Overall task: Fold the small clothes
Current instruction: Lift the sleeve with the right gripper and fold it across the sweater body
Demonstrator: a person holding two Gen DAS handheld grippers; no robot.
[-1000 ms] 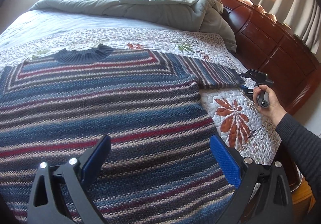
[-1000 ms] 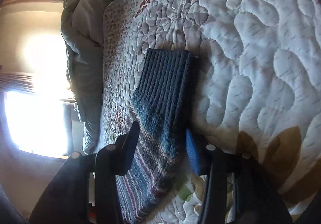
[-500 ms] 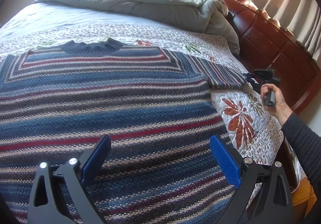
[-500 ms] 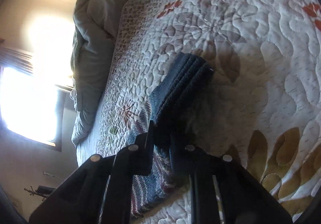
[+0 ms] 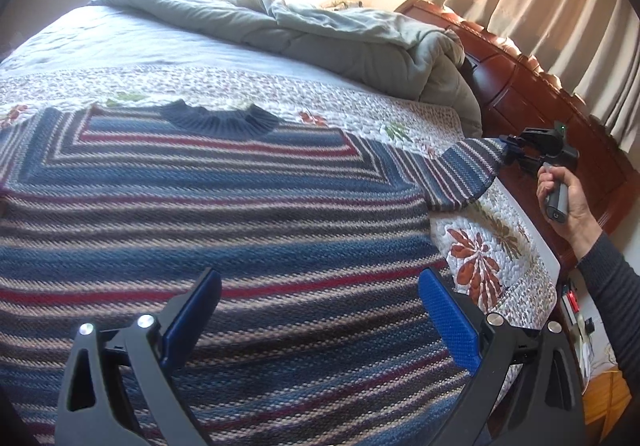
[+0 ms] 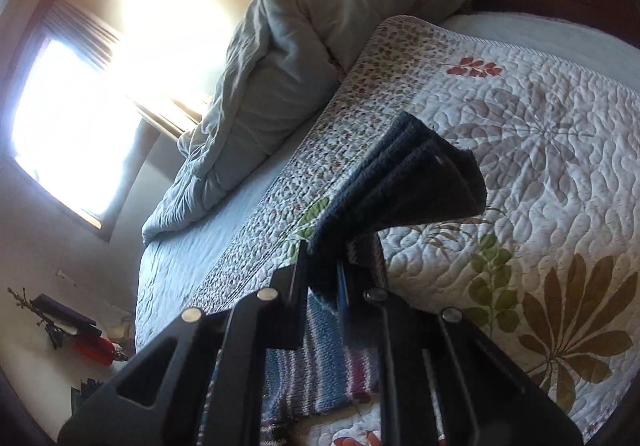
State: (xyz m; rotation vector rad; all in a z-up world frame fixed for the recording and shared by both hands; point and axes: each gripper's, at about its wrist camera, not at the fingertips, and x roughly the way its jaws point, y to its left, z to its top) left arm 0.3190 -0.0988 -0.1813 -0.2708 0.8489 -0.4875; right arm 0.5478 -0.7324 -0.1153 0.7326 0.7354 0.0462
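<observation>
Between right gripper (image 6: 322, 286) fingers: sleeve cuff (image 6: 420, 182) clamped; left gripper (image 5: 320, 310) fingers apart above sweater (image 5: 224, 230).

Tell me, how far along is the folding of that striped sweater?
Barely begun. Done: the striped sweater lies spread flat on the quilt, collar away from the camera. In hand: the right gripper is shut on the sleeve cuff and has it lifted off the quilt. The left gripper hovers open above the body. Left: both sleeves and the body; no fold shows yet.
</observation>
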